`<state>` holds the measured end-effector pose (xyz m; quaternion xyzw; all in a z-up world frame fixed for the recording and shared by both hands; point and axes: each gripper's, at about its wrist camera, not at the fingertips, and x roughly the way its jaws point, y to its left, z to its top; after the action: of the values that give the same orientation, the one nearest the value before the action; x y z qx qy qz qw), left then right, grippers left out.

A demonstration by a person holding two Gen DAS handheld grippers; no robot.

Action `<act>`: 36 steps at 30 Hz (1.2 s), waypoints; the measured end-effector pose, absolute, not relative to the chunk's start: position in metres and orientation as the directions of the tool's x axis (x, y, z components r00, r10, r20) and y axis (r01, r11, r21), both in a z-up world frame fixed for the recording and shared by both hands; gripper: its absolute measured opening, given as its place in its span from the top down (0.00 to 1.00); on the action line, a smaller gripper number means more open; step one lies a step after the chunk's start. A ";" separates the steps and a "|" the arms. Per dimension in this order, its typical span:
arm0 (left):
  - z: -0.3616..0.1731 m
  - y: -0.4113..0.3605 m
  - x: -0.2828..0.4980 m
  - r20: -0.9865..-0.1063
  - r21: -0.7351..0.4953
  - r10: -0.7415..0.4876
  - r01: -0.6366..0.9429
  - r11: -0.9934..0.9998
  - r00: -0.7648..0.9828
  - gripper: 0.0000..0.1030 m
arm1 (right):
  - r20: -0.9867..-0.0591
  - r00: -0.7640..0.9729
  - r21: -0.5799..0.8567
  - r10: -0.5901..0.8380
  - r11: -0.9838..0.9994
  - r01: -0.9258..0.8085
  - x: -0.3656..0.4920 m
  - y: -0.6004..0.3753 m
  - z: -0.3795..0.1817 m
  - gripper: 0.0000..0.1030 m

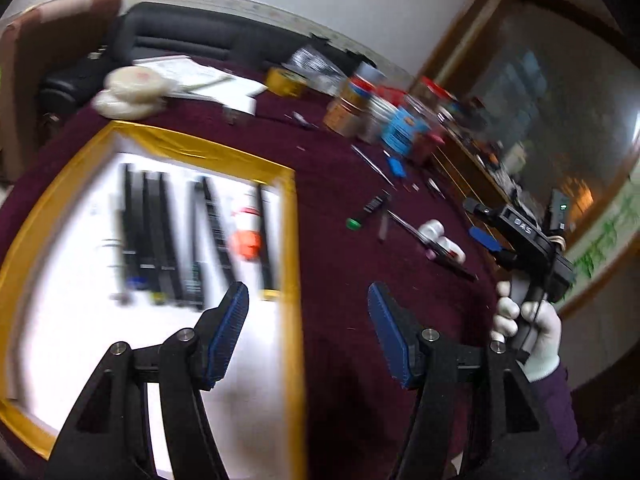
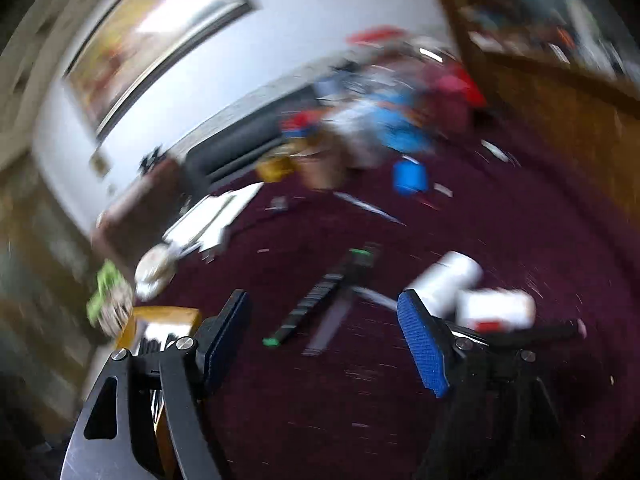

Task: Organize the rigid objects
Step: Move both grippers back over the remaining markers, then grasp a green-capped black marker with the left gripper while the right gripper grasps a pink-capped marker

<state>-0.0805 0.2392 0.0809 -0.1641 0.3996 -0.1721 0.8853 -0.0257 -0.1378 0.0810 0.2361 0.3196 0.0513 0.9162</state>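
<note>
A white tray with a gold rim lies on the maroon table and holds several long black tools side by side and a small orange item. My left gripper is open and empty, over the tray's right rim. Loose items lie to its right: a black piece with a green cap, white cylinders, thin metal tools. My right gripper is open and empty above a black bar with green ends and the white cylinders. The right wrist view is blurred. The right gripper's body shows in a white-gloved hand.
Jars and bottles stand at the table's far side, with a yellow tape roll, white papers and white round pads. A black sofa sits behind. A wooden cabinet stands at right.
</note>
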 end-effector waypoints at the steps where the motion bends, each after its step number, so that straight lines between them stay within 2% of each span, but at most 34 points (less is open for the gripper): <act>1: 0.082 0.227 -0.079 -0.657 -0.424 -0.446 0.191 0.885 0.608 0.41 | -0.569 0.794 0.475 0.216 0.874 0.103 -0.027 -0.157 0.074 0.31; 4: 0.085 0.194 -0.072 -0.678 -0.399 -0.455 0.231 0.887 0.577 0.41 | -0.580 0.808 0.452 0.103 0.866 0.214 -0.033 -0.207 0.058 0.31; 6: 0.088 0.170 -0.066 -0.691 -0.375 -0.455 0.260 0.890 0.562 0.41 | -0.580 0.810 0.459 0.082 0.854 0.243 -0.034 -0.227 0.049 0.31; 12: 0.091 0.096 -0.023 -0.743 -0.245 -0.404 0.344 0.906 0.534 0.41 | -0.593 0.802 0.486 0.074 0.827 0.283 -0.035 -0.259 0.014 0.31; 14: 0.084 0.081 -0.005 -0.760 -0.217 -0.388 0.359 0.908 0.521 0.41 | -0.591 0.797 0.531 0.128 0.805 0.264 -0.038 -0.263 0.010 0.31; 22: 0.040 0.034 0.070 -0.811 0.047 -0.203 0.408 0.912 0.548 0.43 | -0.568 0.806 0.569 0.170 0.788 0.235 -0.047 -0.267 0.006 0.31; 28: 0.018 0.017 0.099 -0.836 0.078 -0.173 0.425 0.902 0.521 0.57 | -0.577 0.796 0.567 0.181 0.791 0.231 -0.041 -0.264 0.002 0.31; 29: 0.015 0.012 0.101 -0.838 0.095 -0.162 0.432 0.897 0.521 0.63 | -0.580 0.795 0.563 0.179 0.793 0.233 -0.041 -0.264 0.002 0.31; 30: 0.010 0.007 0.102 -0.842 0.114 -0.147 0.436 0.893 0.519 0.74 | -0.581 0.794 0.561 0.177 0.794 0.233 -0.041 -0.264 0.002 0.31; 33: 0.011 0.003 0.097 -0.832 0.097 -0.175 0.448 0.889 0.526 0.88 | -0.588 0.790 0.557 0.176 0.796 0.238 -0.040 -0.263 0.001 0.31; 36: 0.015 0.004 0.087 -0.835 0.086 -0.190 0.462 0.883 0.517 0.88 | -0.593 0.787 0.551 0.173 0.800 0.239 -0.040 -0.262 0.000 0.31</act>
<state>0.0866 0.0040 0.0145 0.1504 0.4531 -0.1901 0.8579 -0.0396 -0.2625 0.0004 0.3160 0.3261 -0.0184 0.8908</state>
